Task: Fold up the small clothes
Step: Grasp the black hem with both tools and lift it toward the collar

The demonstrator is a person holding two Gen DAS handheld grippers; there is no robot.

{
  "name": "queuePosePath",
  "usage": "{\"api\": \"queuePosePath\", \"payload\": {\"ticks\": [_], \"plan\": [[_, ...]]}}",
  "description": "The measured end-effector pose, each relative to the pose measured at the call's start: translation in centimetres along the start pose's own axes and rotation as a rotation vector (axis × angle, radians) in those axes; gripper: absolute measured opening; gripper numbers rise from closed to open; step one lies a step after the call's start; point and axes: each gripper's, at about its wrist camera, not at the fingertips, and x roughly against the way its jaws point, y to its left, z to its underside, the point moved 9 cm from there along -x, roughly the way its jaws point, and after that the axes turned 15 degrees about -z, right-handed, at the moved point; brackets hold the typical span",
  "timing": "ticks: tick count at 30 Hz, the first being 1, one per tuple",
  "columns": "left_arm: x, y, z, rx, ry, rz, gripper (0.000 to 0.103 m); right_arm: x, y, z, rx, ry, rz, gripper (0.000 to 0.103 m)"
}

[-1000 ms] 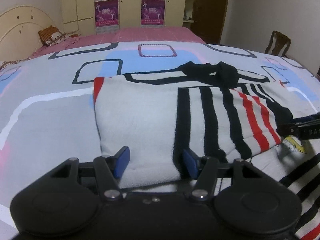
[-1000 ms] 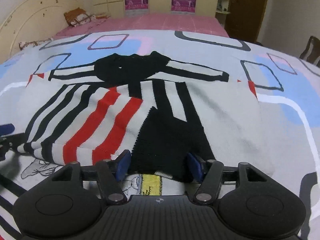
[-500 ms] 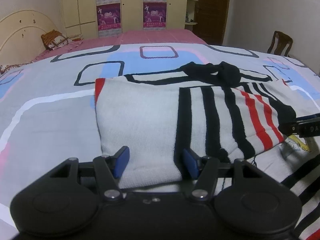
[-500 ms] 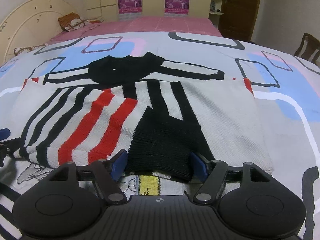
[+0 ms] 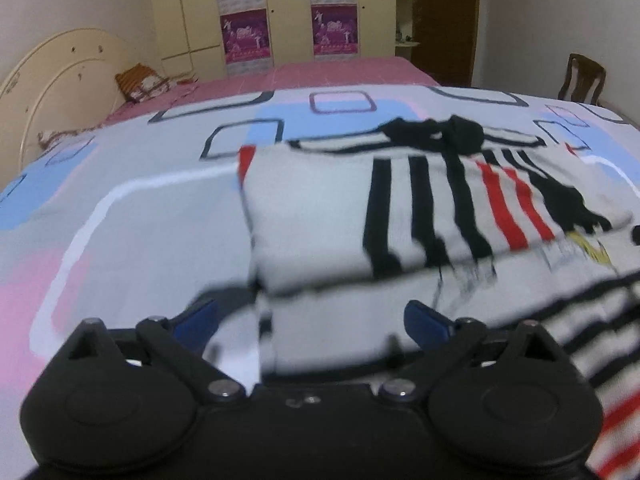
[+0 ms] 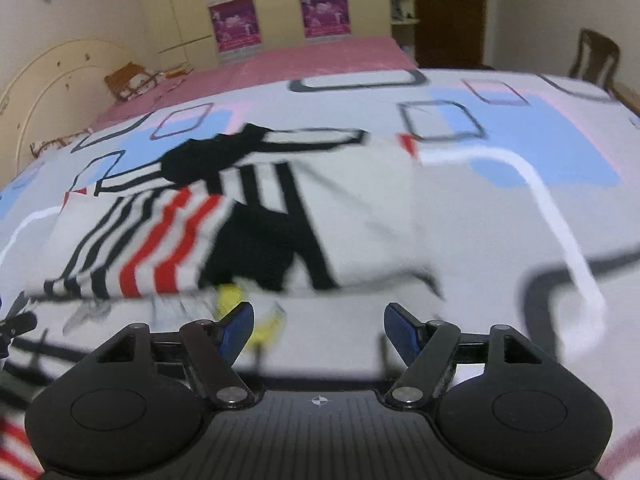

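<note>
Both the left gripper [image 5: 312, 316] and right gripper [image 6: 319, 325] gape wide and empty just short of the folded sweater [image 5: 360, 216] lying mid-bed [image 5: 120, 232], whose loose top flap could likely spring open if snagged.

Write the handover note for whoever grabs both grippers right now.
Left gripper: open, holding nothing, just short of the sweater's folded edge.
Right gripper: open, holding nothing, at the same near edge.
Sweater lies on the bedspread; its upper part, sleeves crossed on top, is folded over the lower striped part.
Done: one fold laid.
Left: probably another fold, then tidy. Frames are blurred.
</note>
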Motion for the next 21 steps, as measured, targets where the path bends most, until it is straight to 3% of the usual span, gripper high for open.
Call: {"api": "queuePosePath", "payload": {"ticks": [2,8,12,14,16,18,21], "plan": [[1.4,0.7,1.8,0.006,0.023,0.006,0.085,2.6,-1.2,1.3,-0.031,-0.014,-0.016,0.071],[4.9,2.3,6.8,0.027,0.084,0.005,0.067,8.5,-3.1,5.5,-0.089,-0.030,-0.062,0.071],[7.3,2.6,9.6,0.093,0.122,0.061,0.059,10.8,-3.3,8.8,-0.118,-0.023,-0.096,0.071],[8.6,2.8,10.9,0.131,0.138,0.080,0.049,11.6,-3.3,10.2,-0.131,-0.021,-0.120,0.071],[9.6,2.8,12.1,0.153,0.149,0.096,0.047,12.4,-3.0,11.7,-0.145,-0.017,-0.149,0.070],[10.6,2.8,13.3,0.173,0.157,0.102,0.047,13.0,-2.8,12.9,-0.160,-0.010,-0.173,0.058],[11.9,3.1,14.8,0.237,0.174,0.166,0.047,13.7,-2.7,15.0,-0.217,0.001,-0.217,0.058]]}}
